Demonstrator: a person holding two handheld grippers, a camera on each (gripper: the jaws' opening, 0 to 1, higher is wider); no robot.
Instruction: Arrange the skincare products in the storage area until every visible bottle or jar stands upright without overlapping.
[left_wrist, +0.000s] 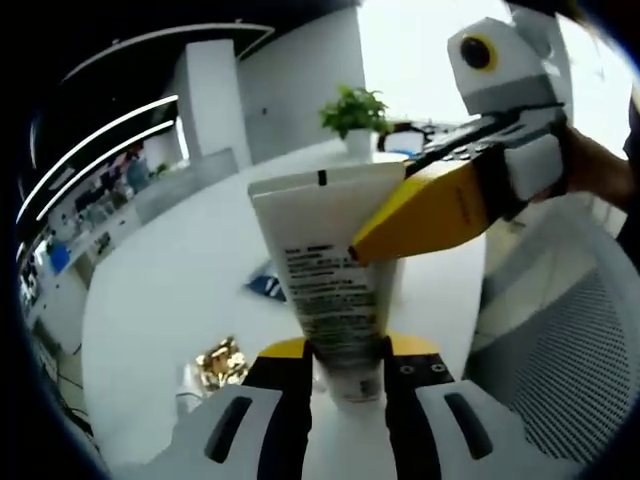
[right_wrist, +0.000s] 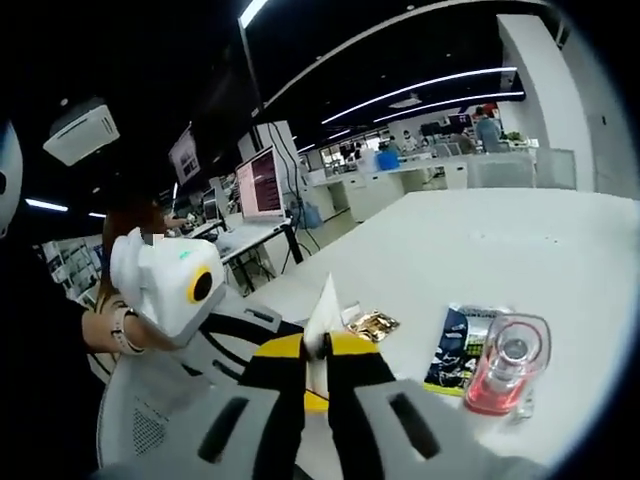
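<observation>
A white squeeze tube (left_wrist: 320, 260) with black print is held up over the white table (left_wrist: 170, 300). My left gripper (left_wrist: 345, 352) is shut on its cap end, which points toward the camera. My right gripper (left_wrist: 368, 248) comes in from the right, its yellow jaws shut on the tube's upper side near the flat crimped end. In the right gripper view the tube (right_wrist: 323, 300) shows edge-on as a thin white blade pinched in my right gripper (right_wrist: 318, 350). A clear pink bottle (right_wrist: 505, 375) stands on the table (right_wrist: 500, 250) to the right.
A dark blue sachet (right_wrist: 455, 355) lies beside the pink bottle, a crumpled gold wrapper (right_wrist: 372, 322) further left. Both also lie below the tube: sachet (left_wrist: 265, 285), wrapper (left_wrist: 222, 360). A potted plant (left_wrist: 355, 115) stands at the table's far end. A white mesh chair (left_wrist: 570, 340) is at right.
</observation>
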